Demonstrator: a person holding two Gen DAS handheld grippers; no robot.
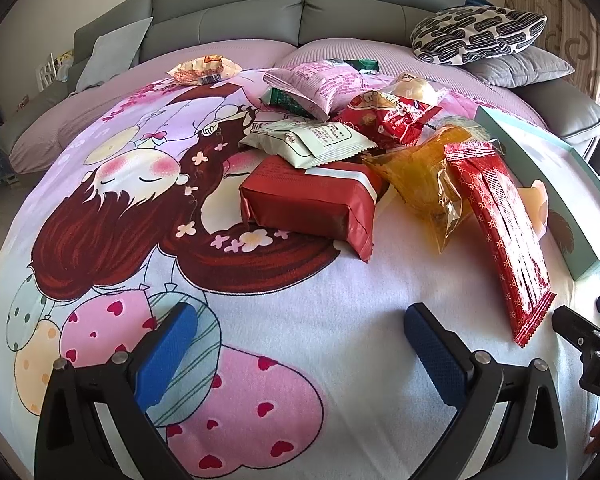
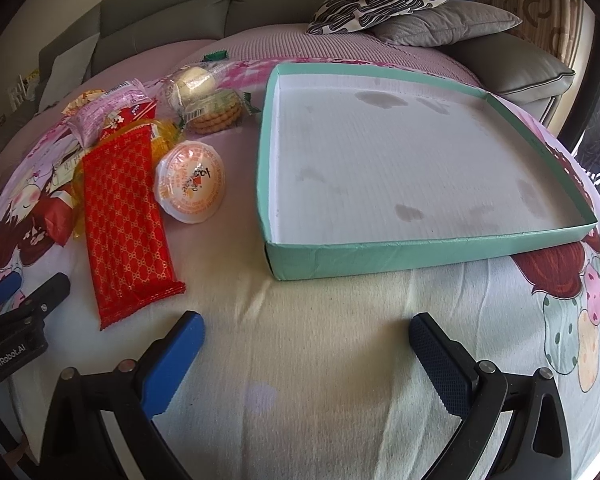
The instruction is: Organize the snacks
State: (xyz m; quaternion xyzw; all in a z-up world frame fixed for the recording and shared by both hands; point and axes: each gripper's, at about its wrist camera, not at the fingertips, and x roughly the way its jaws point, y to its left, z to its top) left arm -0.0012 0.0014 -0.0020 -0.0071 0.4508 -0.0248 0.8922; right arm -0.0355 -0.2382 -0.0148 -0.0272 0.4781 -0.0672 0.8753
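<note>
Snack pile (image 1: 340,152) beside teal tray (image 2: 420,254), L tongs (image 1: 300,320) & R tongs (image 2: 306,330) both apart, empty

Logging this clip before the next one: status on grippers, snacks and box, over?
Left gripper open, empty. Right gripper open, empty. Snacks piled on blanket, green box bare inside. Nothing in the way.

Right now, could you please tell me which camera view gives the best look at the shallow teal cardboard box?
The right wrist view: the shallow teal cardboard box shows whole there, with all four walls and a stained white floor holding no snacks. The left wrist view catches only one long outer side of it at the right edge, its inside hidden.
</note>
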